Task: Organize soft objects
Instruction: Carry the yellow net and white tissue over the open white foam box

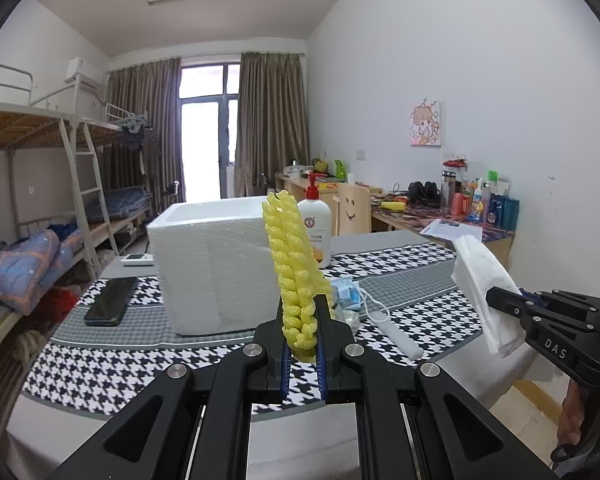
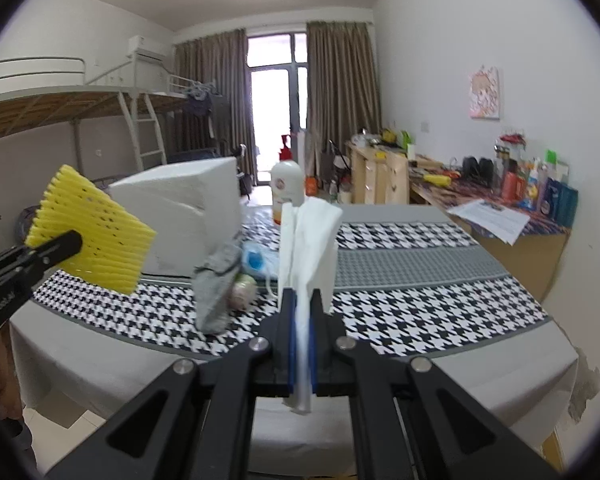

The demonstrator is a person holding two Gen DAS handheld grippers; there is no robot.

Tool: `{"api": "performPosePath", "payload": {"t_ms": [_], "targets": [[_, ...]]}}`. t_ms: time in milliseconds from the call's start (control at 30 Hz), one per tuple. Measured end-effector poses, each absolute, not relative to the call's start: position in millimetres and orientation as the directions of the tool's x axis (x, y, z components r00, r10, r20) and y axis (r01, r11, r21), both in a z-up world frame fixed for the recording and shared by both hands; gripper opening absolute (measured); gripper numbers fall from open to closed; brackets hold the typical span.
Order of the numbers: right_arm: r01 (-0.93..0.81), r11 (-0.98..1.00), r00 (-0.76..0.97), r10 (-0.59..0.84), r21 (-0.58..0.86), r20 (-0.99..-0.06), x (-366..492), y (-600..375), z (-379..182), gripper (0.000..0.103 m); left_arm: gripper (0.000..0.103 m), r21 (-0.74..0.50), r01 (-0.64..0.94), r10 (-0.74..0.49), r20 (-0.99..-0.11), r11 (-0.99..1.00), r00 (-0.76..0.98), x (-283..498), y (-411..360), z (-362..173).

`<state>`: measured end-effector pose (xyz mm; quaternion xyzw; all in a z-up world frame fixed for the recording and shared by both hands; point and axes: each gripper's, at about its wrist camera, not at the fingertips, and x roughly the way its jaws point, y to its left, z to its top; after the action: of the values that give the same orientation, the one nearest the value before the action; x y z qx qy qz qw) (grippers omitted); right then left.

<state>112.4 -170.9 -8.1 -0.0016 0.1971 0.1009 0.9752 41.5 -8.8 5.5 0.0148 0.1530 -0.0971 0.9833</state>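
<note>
My left gripper is shut on a yellow foam net sleeve, held upright above the table in front of the white foam box. The sleeve also shows in the right wrist view, at the left. My right gripper is shut on a folded white tissue, held above the table's front part. The tissue also shows in the left wrist view, at the right. A grey sock, a blue-white packet and a small pale ball lie by the box.
A lotion pump bottle stands behind the box. A black phone lies at the left on the houndstooth tablecloth. A white cable with plug lies right of the box. Bunk beds stand left, cluttered desks right.
</note>
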Motion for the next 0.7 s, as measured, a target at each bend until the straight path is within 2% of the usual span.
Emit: {"api": "performPosePath", "payload": {"t_ms": [333, 700], "targets": [[-0.263, 0.964, 0.913, 0.26, 0.035, -0.315, 86.4, -156.4, 7.2, 0.008, 0.011, 0.016, 0.151, -0.142, -0.255, 0.988, 0.956, 7.2, 5.0, 14.5], [-0.363, 0.932, 0.888, 0.351, 0.016, -0.297, 75.2, -126.5, 10.5, 0.007, 0.011, 0.017, 0.077, -0.071, -0.221, 0.997, 0.973, -17.6, 31.7, 19.3]]}}
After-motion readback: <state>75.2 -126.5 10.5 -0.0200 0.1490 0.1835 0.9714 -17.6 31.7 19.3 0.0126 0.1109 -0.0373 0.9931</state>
